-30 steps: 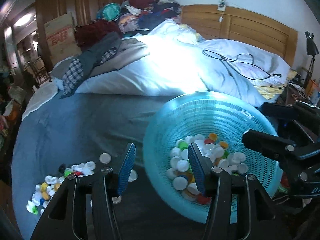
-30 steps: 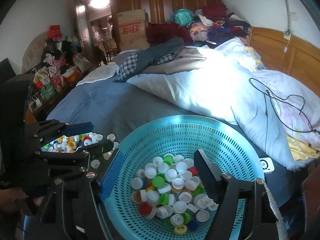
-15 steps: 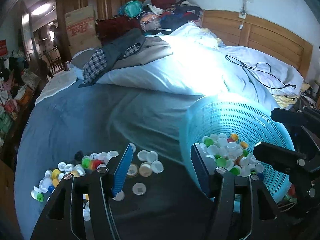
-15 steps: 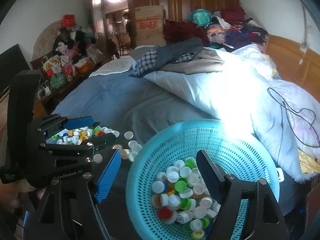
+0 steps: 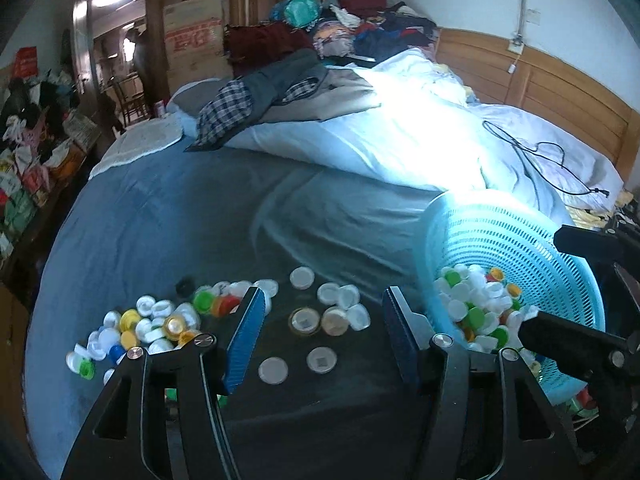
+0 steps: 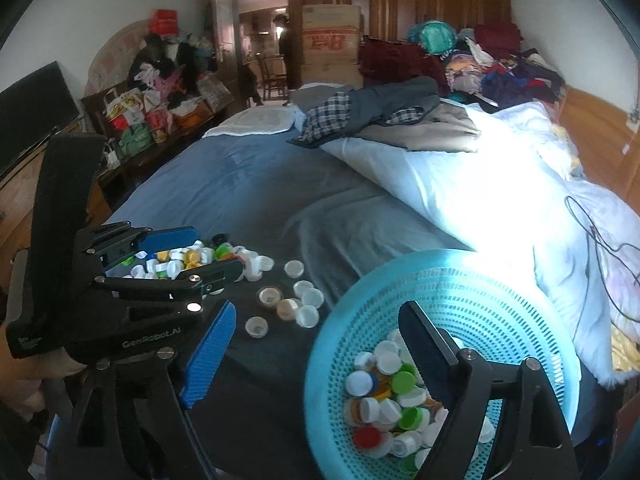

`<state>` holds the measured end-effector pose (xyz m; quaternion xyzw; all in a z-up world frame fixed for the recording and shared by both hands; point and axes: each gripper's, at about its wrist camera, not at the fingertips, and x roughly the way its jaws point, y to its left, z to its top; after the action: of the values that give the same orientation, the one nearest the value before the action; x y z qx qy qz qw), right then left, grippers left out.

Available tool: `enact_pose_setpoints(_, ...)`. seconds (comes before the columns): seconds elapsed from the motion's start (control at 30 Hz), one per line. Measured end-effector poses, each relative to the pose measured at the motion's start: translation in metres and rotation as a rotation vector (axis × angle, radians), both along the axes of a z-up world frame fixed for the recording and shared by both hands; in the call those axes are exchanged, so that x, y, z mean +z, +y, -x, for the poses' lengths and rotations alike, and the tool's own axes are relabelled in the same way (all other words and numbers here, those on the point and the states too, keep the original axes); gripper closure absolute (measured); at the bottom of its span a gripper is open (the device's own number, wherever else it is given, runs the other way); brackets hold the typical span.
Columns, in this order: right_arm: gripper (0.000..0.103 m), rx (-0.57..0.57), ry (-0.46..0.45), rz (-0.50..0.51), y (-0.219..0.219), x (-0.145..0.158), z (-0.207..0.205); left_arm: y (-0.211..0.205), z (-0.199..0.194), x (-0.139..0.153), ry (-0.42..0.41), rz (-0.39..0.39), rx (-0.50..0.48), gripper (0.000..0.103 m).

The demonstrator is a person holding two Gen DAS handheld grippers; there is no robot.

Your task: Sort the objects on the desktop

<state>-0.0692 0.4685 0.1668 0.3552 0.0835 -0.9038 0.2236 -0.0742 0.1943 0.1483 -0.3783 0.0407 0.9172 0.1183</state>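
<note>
A turquoise mesh basket (image 5: 516,240) holding several bottle caps (image 5: 476,308) sits on the dark blue bed at the right. To its left lie loose white and tan caps (image 5: 332,312) and a mixed pile of coloured caps (image 5: 160,320). My left gripper (image 5: 324,320) hovers open over the loose caps, and nothing is between its pads. My right gripper (image 6: 316,344) hangs over the near left rim of the basket (image 6: 480,292). Its jaws are opening and press on nothing. In the right wrist view the left gripper (image 6: 200,254) hangs beside the pile of coloured caps (image 6: 180,258).
A white duvet (image 5: 400,148) with a black cable (image 5: 532,156) covers the far half of the bed. Clothes (image 5: 280,84) are heaped behind it, in front of a wooden headboard (image 5: 560,92). A cluttered sideboard (image 6: 152,120) runs along the left. A hand (image 6: 24,376) holds the left gripper.
Both grippers have moved left, away from the basket's middle and toward the loose caps on the bed. The right jaws have widened, and the left jaws have widened a little.
</note>
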Motion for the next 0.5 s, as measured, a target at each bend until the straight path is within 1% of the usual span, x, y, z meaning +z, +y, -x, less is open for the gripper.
enact_pose_setpoints(0.1,0.013,0.035,-0.011,0.000,-0.016,-0.006,-0.004,-0.024,-0.006,-0.010,-0.007,-0.004,0.023,0.047)
enact_pose_setpoints(0.13,0.012,0.052,-0.013,-0.004,-0.024,-0.009,-0.007,-0.037,-0.009,-0.016,-0.013,0.001,0.043,0.045)
enact_pose_setpoints(0.17,0.012,0.066,-0.017,-0.007,-0.030,-0.013,-0.010,-0.050,-0.012,-0.023,-0.021,0.007,0.072,0.039)
enact_pose_setpoints(0.2,0.011,0.082,-0.023,-0.007,-0.035,-0.017,-0.012,-0.061,-0.015,-0.028,-0.026,0.009,0.094,0.038)
enact_pose_setpoints(0.33,0.010,0.146,-0.082,-0.025,-0.059,-0.046,-0.020,-0.121,-0.030,-0.061,-0.070,0.009,0.212,0.038)
enact_pose_setpoints(0.5,0.010,0.196,-0.143,-0.048,-0.080,-0.084,-0.028,-0.193,-0.056,-0.103,-0.126,0.001,0.378,0.038)
